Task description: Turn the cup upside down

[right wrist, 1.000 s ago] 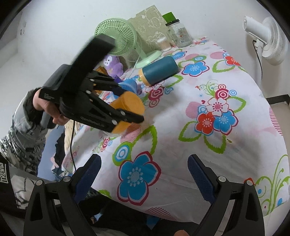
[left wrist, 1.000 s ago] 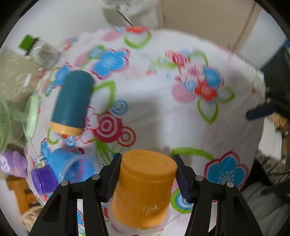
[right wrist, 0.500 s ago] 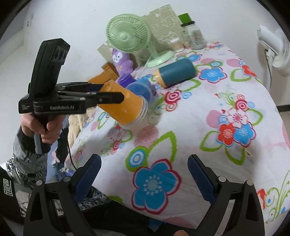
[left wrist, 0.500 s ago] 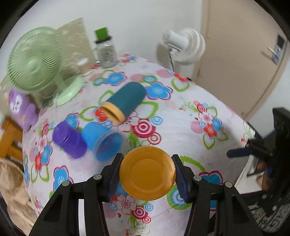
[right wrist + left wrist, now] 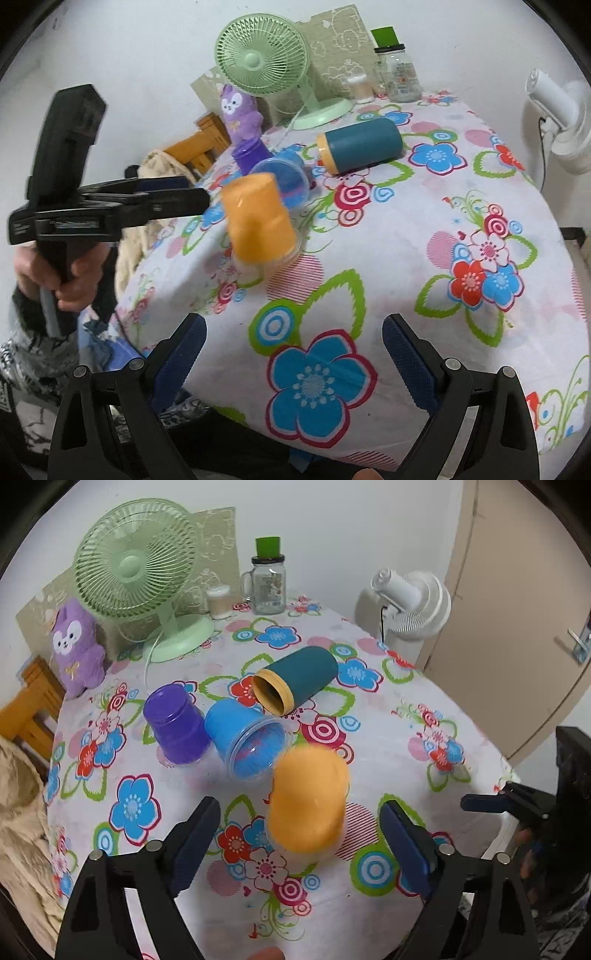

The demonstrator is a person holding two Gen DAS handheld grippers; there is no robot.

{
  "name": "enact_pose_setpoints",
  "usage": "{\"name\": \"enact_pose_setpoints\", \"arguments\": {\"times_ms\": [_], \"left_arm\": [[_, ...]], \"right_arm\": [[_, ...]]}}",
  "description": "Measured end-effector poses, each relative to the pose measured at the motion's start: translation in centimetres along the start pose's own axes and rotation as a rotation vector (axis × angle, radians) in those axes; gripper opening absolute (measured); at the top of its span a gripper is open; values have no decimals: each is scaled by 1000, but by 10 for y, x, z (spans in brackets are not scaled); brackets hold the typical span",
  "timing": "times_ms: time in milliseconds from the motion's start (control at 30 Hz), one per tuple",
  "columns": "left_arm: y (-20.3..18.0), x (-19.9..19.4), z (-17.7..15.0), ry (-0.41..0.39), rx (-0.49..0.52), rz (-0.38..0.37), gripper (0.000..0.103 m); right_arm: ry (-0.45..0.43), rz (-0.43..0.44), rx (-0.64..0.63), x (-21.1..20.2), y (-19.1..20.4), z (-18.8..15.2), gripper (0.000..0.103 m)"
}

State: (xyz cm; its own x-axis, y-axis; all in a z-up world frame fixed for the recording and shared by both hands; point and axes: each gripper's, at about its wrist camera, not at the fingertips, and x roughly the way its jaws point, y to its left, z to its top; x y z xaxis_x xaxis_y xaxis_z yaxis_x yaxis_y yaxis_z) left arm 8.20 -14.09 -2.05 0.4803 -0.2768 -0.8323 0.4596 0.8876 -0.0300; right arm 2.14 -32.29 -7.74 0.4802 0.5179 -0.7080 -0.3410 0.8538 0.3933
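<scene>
An orange cup [image 5: 308, 799] stands upside down, slightly tilted and blurred, on the flowered tablecloth [image 5: 406, 760]; its clear rim is at the cloth. It also shows in the right wrist view [image 5: 258, 221]. My left gripper [image 5: 299, 845] is open just behind the cup, not touching it; in the right wrist view [image 5: 192, 194] its fingers end left of the cup. My right gripper [image 5: 293, 354] is open and empty at the table's near edge.
A blue cup [image 5: 245, 738] and a teal cup [image 5: 297, 679] lie on their sides behind the orange cup. A purple cup [image 5: 173, 723] stands upside down. A green fan [image 5: 136, 568], purple plush [image 5: 77, 646], glass jar [image 5: 269, 587] and white fan [image 5: 410, 605] stand at the back.
My left gripper has let go of the orange cup and opened wide, drawing back. The cup went from held sideways above the cloth to bottom-up on it. The right gripper stayed open.
</scene>
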Motion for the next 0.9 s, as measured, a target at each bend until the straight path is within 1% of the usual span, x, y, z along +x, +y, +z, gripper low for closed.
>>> {"name": "enact_pose_setpoints", "arguments": {"times_ms": [200, 267, 433, 633, 700, 833, 900], "left_arm": [[11, -14, -10, -40, -85, -39, 91], [16, -20, -14, -59, -123, -37, 92], [29, -43, -28, -137, -225, 0, 93], [41, -73, -45, -246, -301, 73, 97], [45, -80, -50, -271, -321, 91, 99], [50, -88, -59, -308, -355, 136, 99], [51, -92, -64, -323, -373, 143, 101]], "right_arm": [[12, -42, -9, 7, 5, 6, 98], [13, -60, -7, 9, 7, 9, 98], [-3, -131, -30, 10, 21, 23, 98], [-37, -161, -59, 7, 43, 37, 98], [-44, -176, -71, 6, 51, 40, 98], [-71, -201, -104, 0, 68, 47, 98], [-95, -216, -120, -5, 76, 50, 98]]}}
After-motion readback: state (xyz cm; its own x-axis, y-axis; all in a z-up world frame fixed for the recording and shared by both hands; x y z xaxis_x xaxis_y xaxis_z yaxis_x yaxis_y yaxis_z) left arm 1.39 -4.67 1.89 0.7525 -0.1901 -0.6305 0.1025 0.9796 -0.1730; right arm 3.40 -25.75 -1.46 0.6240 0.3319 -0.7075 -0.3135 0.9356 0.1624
